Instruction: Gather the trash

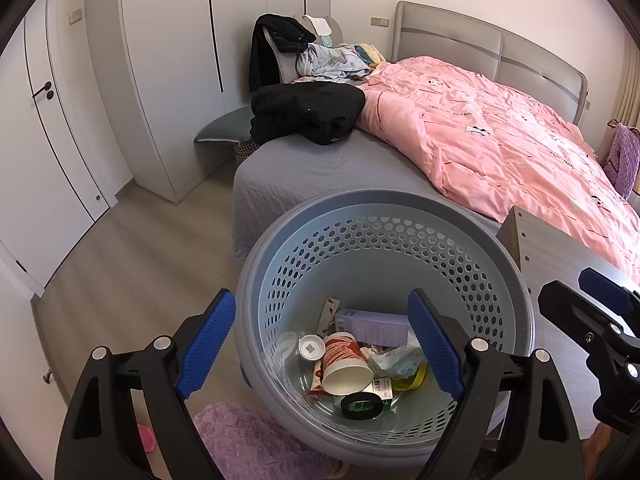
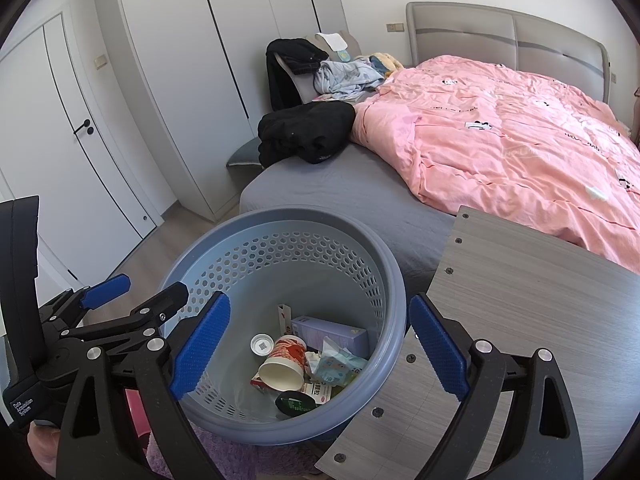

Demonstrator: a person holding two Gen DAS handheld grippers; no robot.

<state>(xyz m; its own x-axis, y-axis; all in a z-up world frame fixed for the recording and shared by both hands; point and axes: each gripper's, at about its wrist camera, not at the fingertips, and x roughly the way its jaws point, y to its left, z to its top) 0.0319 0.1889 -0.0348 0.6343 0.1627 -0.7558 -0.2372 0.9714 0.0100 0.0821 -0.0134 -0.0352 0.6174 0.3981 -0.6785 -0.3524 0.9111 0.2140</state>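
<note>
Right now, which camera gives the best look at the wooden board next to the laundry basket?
The right wrist view: the wooden board fills its lower right, showing grain, screw holes and its corner beside the basket. The left wrist view catches only the board's narrow edge behind the basket rim.

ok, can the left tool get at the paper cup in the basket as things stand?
Probably yes. The left tool is open and empty above the basket, and the paper cup lies on top of the other trash, uncovered. Only the basket's depth could hinder it.
</note>
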